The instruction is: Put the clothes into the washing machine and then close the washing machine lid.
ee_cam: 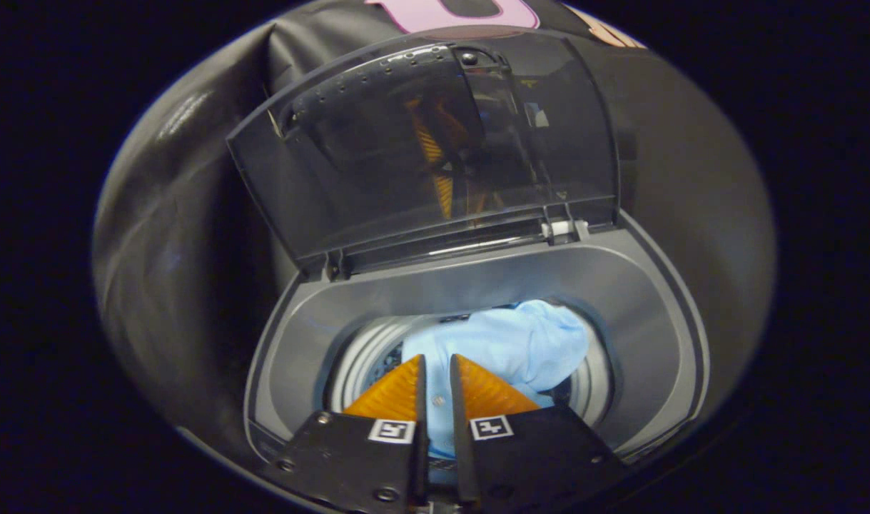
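A light blue garment (520, 346) lies bunched in the round drum (360, 360) of a grey top-loading washing machine (477, 278). My gripper (437, 360) hangs over the drum's near side. Its fingers stand close together with a fold of the blue cloth pinched in the narrow gap between them. The rest of the cloth spreads beyond the fingers towards the drum's far right. The machine's dark see-through lid (420, 150) stands raised at the back, hinged along the far edge.
The grey top panel (641, 307) rings the drum opening. The hinge with a white clip (559, 230) sits at the back right. Black booth cloth (178, 235) hangs close behind and on both sides of the machine.
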`<state>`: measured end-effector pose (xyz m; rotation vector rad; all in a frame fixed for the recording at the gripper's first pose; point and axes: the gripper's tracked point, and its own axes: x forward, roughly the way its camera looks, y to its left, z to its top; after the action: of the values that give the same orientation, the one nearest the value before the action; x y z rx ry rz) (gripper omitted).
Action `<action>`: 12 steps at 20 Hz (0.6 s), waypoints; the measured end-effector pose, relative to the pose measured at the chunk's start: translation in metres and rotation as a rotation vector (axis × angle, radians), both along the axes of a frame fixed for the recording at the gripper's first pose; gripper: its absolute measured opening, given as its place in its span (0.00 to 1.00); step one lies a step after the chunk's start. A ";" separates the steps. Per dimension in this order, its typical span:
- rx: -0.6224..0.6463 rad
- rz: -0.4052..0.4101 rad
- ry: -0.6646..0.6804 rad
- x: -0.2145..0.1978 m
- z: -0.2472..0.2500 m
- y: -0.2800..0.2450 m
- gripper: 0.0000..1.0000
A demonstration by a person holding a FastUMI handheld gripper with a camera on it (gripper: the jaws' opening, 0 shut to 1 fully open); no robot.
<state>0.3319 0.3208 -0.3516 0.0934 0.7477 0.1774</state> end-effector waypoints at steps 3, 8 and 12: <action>-0.009 -0.050 0.004 -0.004 0.002 -0.012 0.59; -0.037 -0.053 0.039 -0.023 0.011 -0.024 0.99; -0.052 -0.037 0.049 -0.031 0.025 -0.024 0.98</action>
<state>0.3010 0.2966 -0.3268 0.0624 0.7987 0.1203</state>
